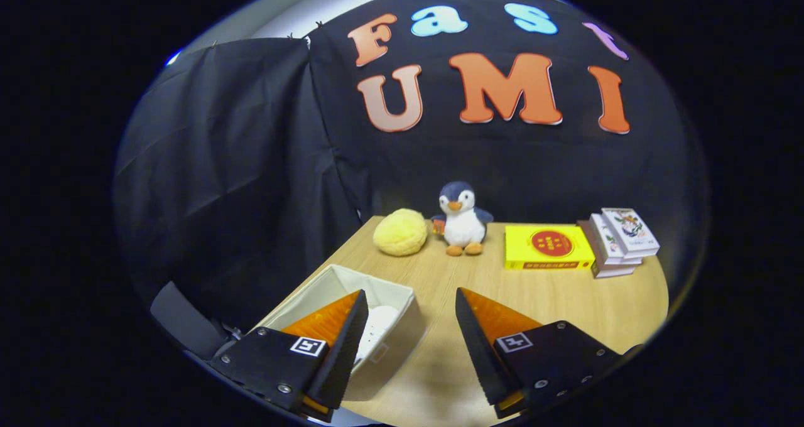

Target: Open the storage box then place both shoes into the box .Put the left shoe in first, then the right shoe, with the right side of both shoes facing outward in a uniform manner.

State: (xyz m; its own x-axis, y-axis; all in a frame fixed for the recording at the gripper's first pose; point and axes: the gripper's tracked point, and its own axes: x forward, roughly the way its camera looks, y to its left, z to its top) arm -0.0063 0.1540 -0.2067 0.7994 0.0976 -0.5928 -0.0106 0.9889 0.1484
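Note:
My gripper is open, its two fingers spread wide above the wooden table, with nothing between them. A white fabric storage box stands open on the table's left side, partly behind my left finger. Inside it lies a white shoe, mostly hidden by that finger. I cannot tell whether there is a second shoe in the box.
At the back of the table sit a yellow plush ball, a penguin plush toy, a flat yellow box and a small stack of books. Black cloth walls stand behind and to the left.

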